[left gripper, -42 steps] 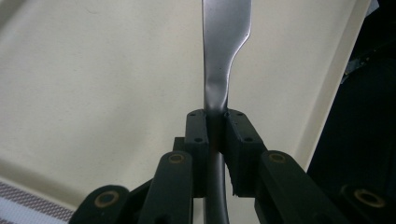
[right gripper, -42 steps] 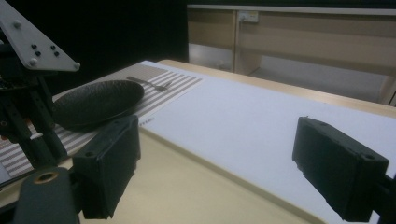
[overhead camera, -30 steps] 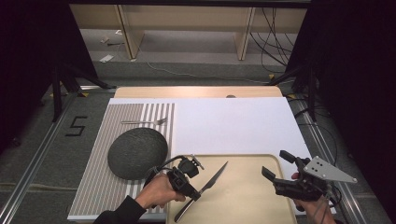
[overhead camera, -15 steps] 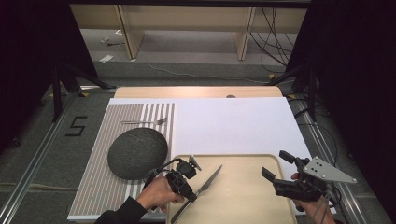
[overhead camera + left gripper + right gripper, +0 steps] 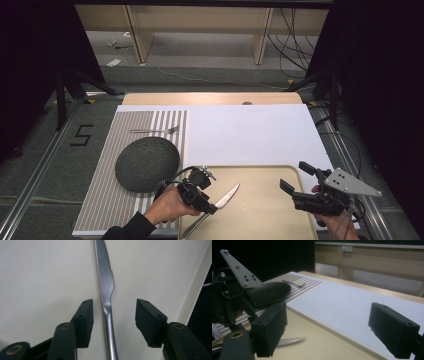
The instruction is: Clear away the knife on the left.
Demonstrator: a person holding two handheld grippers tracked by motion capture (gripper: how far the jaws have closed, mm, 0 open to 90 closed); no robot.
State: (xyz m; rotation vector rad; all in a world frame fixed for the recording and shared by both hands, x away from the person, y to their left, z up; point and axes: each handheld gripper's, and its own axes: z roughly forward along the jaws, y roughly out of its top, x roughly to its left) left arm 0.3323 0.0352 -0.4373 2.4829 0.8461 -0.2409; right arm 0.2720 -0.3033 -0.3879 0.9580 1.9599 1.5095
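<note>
A steel table knife [image 5: 220, 201] lies flat on the beige tray [image 5: 265, 205], blade pointing away and to the right. My left gripper [image 5: 207, 205] stands over its handle. In the left gripper view the knife [image 5: 106, 285] runs up between the two black pads [image 5: 85, 320] without touching either. These jaws have just been opening, and the tray's surface [image 5: 45, 277] shows on both sides. My right gripper [image 5: 296, 176] hovers open over the tray's right end with nothing between its pads [image 5: 392, 332]. From there I see the knife's tip [image 5: 289, 341].
A dark grey dome-shaped bowl [image 5: 147, 162] rests on the striped mat [image 5: 125, 205] just left of the tray, close to my left hand. A fork [image 5: 155, 130] lies farther back on that mat. A white sheet [image 5: 250, 132] covers the table's middle and right.
The left gripper lowered the knife onto the tray and opened its jaws, letting the knife go. The right gripper has stayed where it was.
</note>
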